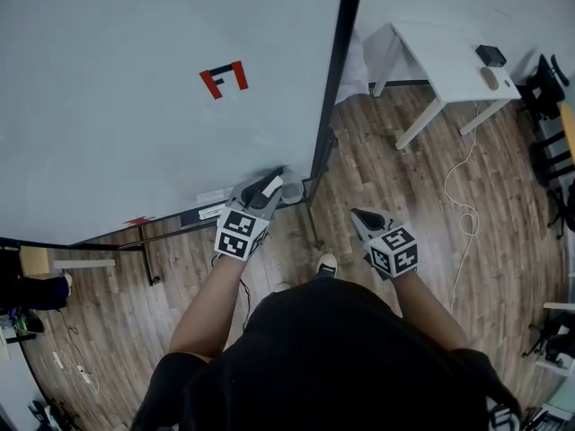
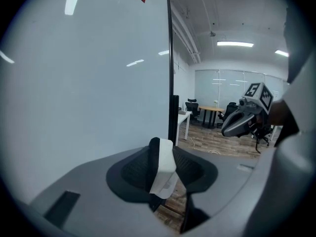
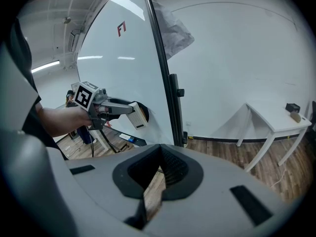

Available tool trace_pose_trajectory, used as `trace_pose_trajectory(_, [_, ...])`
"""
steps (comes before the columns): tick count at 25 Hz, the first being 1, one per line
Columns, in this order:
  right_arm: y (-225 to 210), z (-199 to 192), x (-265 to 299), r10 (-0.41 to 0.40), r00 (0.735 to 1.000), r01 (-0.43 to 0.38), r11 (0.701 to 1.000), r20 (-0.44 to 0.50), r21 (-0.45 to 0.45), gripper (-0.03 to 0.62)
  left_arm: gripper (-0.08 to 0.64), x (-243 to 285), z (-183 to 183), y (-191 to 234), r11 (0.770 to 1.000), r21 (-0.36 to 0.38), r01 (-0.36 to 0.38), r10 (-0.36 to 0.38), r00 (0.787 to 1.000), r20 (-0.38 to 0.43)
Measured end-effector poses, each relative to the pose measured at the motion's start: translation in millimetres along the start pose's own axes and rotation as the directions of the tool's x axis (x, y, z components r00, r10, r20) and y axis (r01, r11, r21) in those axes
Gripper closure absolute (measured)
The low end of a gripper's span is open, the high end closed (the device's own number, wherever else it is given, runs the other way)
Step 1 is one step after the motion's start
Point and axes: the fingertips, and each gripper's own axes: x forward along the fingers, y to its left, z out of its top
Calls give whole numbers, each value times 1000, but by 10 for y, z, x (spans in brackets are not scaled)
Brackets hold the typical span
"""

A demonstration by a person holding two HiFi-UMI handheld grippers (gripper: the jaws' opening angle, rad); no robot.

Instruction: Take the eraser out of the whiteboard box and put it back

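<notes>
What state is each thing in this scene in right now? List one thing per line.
eraser, held between the left gripper's fingers, out of the box.
left gripper, shut on the eraser, close to the whiteboard's lower edge.
right gripper, fingers together, empty, away from the board.
whiteboard, upright, nearly blank, one red-and-black mark.

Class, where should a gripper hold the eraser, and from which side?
Probably pinch the eraser across its thin width, felt against one jaw, white back against the other, coming in from its end: those flat faces seat well.
</notes>
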Motion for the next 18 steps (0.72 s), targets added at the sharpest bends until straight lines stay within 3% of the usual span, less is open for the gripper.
trace_pose_trajectory(18, [361, -14, 14, -25, 1000, 24, 1000, 8, 7, 598, 407, -556, -223, 151, 1000, -16, -21, 21, 1000, 14])
